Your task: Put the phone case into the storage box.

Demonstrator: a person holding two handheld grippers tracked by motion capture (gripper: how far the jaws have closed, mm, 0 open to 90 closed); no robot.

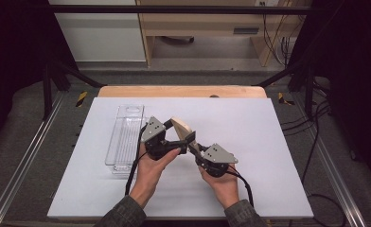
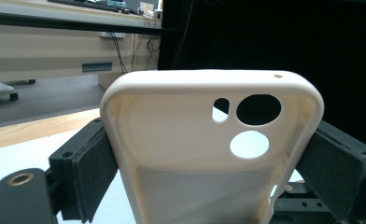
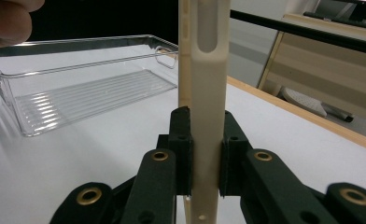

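Near the worktop's [image 1: 269,142] left edge, toward the far side, lies a clear, ribbed, rectangular plastic tray [image 1: 125,137], empty as far as the high view shows.

Just right of it, your left hand-held gripper [image 1: 182,143] has its pads against the two long edges of a cream, soft-looking plastic phone case [image 1: 182,125] with camera cut-outs. In the left gripper view the case [image 2: 190,154] stands between the black pads [image 2: 93,172], open side toward the camera, and the pads appear to press on both edges.

Further right, your right hand-held gripper [image 1: 193,145] pinches the same case. In the right gripper view its pads [image 3: 184,149] are clamped on the two faces of the case [image 3: 204,116], seen edge-on and upright.

So the case is held off the worktop between the two grippers, over the middle, nearer the tray than the right edge.

This looks like a handover, with both grippers on the case at once. If the tray is where it goes, the next move calls for you to make sure the left grip is firm across the edges, then ease the right jaws apart and draw that gripper clear before carrying the case left. Squeeze gently, since a flexible shell may bow and slip.
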